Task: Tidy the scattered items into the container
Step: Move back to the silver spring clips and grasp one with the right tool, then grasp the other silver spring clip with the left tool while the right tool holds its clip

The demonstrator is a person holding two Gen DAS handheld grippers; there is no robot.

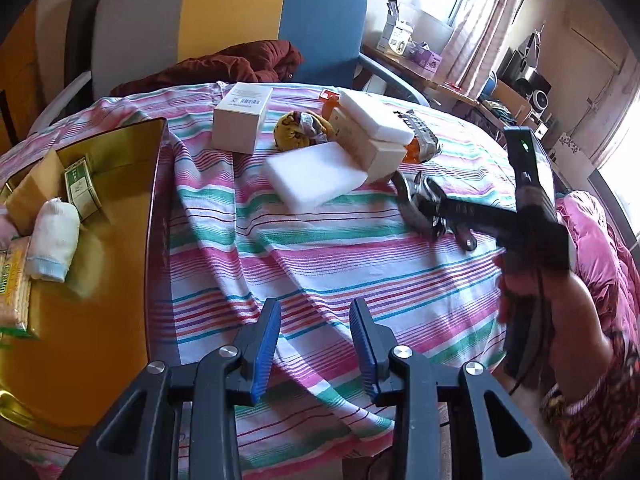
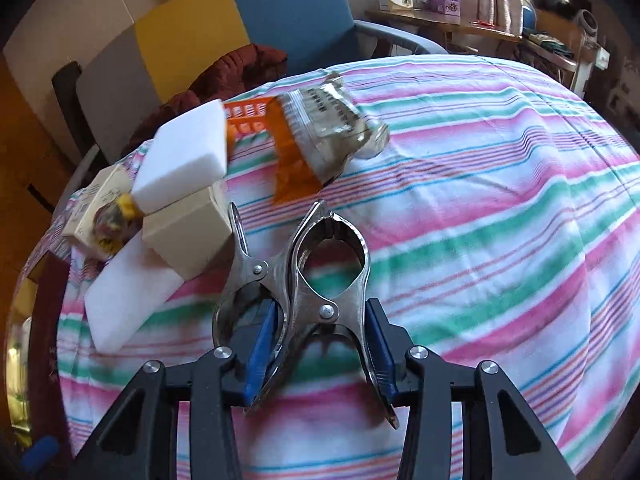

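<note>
1. Nearest to us, the left gripper hangs over the striped cloth with its blue pads spread apart and nothing between them.
2. Our right gripper pinches two metal spring clamps side by side – the pads press on their handle ends, and the clamp mouths point away from us above the cloth.
3. In the left wrist view the right hand shows at the right edge, its gripper blurred, the clamps low over the cloth.
4. To the left sits the container, a gold-lined tray, already holding a rolled white sock, a small green-and-white box and a yellow packet at the edge.
5. Further on, scattered items lie on the cloth: a white foam block lying flat, a cream box touching it, a second foam block on top of that box.
6. Beyond – a white carton, a yellow patterned bundle, and an orange packet beside a silvery printed pouch.
7. Farthest off stands a chair in grey, yellow and blue, with a dark red garment on it.
</note>
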